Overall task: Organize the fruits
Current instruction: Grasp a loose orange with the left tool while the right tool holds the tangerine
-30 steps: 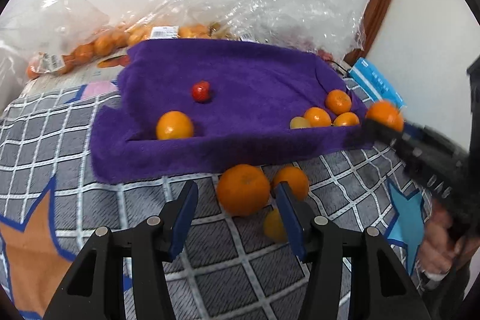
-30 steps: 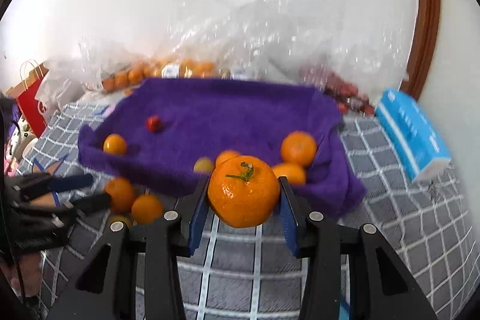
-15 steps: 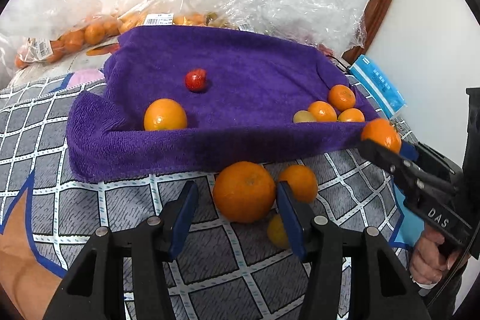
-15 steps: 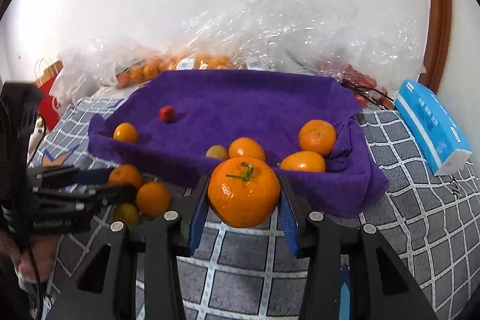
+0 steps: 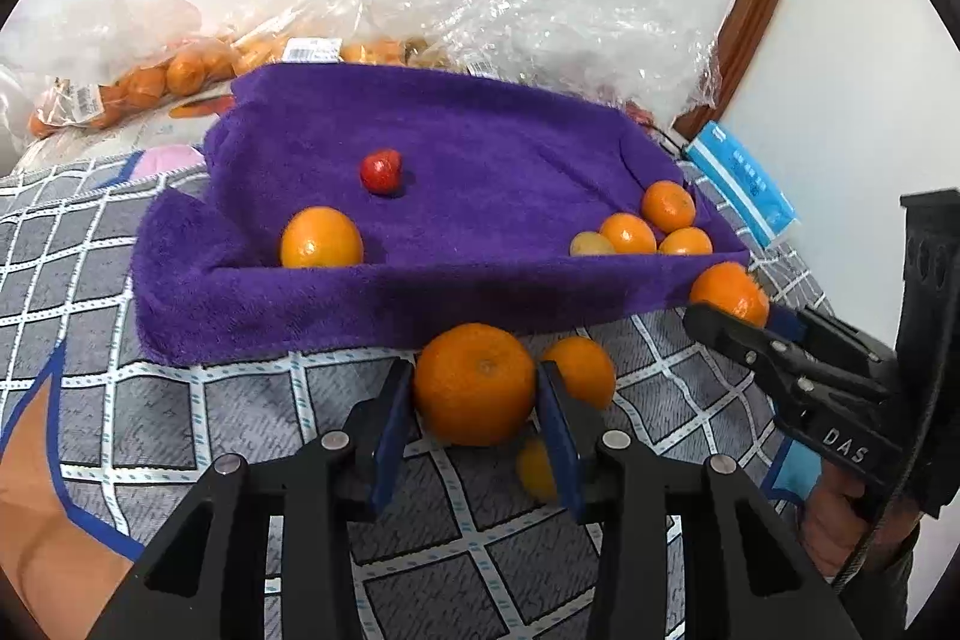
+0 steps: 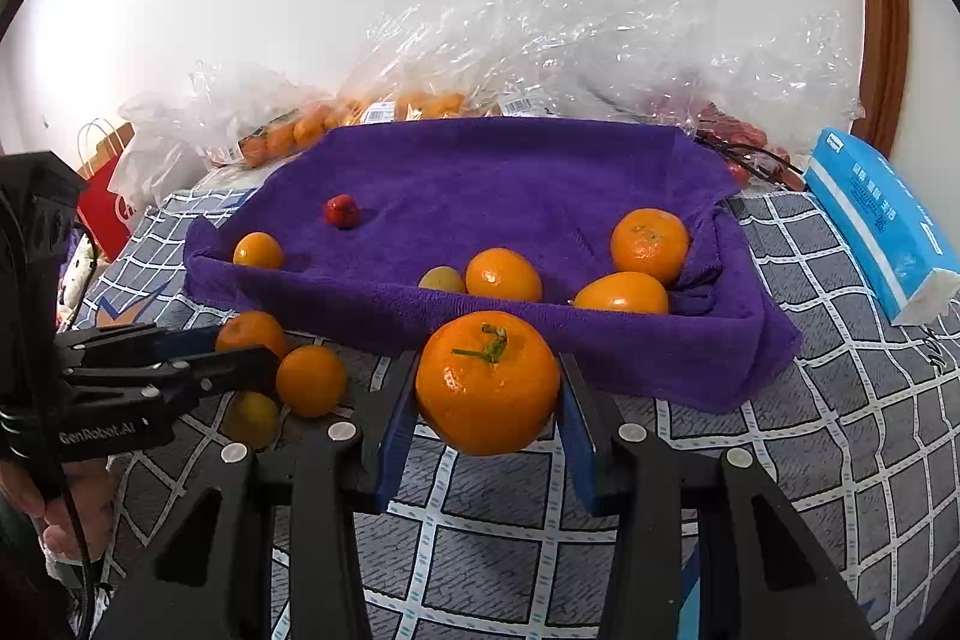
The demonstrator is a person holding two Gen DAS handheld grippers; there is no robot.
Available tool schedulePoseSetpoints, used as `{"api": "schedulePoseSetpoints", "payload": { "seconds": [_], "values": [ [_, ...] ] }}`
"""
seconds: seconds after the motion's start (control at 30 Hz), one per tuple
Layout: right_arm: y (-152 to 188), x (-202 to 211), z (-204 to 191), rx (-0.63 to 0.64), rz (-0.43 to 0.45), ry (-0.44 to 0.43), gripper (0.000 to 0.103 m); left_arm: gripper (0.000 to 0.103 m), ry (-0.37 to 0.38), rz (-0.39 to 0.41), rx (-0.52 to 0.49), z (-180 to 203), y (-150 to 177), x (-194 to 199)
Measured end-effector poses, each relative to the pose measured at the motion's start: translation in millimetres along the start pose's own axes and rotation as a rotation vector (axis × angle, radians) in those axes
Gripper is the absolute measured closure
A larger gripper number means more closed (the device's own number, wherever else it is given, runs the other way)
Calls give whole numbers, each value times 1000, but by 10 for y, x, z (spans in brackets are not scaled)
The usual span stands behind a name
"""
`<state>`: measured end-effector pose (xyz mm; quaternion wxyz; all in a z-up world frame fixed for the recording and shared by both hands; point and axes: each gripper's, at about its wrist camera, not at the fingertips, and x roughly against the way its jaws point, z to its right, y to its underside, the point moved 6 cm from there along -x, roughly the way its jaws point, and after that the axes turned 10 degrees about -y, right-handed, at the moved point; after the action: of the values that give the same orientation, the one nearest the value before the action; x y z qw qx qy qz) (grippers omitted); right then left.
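Closing in since the earlier frame, the left gripper (image 5: 474,403) has its blue pads flanking the large round dimpled mandarin (image 5: 474,382) on the checked grey quilt (image 5: 210,400), touching or nearly so. The right gripper (image 6: 487,421) pinches a stemmed glossy mandarin (image 6: 487,382) — just short of the plush purple towel (image 6: 510,178). Squeeze gently; lift clear of the two fruits at three o'clock — soft skins bruise.

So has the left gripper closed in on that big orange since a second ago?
Yes. The left gripper has just been closing: its blue pads now sit against the big orange, which stays put before the purple towel.
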<state>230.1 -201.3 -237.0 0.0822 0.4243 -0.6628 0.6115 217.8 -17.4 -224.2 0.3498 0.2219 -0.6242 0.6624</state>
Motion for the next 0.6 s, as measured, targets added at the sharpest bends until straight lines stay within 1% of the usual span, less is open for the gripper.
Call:
{"api": "schedulePoseSetpoints", "payload": {
  "seconds": [0.2, 0.37, 0.47, 0.6],
  "values": [
    [-15, 38, 0, -1, 22, -9, 60, 64, -22, 80, 5, -25, -68, 143],
    [-74, 112, -13, -7, 47, -3, 60, 64, -22, 139, 11, -30, -144, 308],
    [-147, 188, -35, -19, 58, -5, 60, 64, -21, 129, 19, -32, -178, 359],
    [-281, 318, -108, 4, 70, 23, 60, 64, -35, 135, 22, -29, -264, 483]
  ]
}}
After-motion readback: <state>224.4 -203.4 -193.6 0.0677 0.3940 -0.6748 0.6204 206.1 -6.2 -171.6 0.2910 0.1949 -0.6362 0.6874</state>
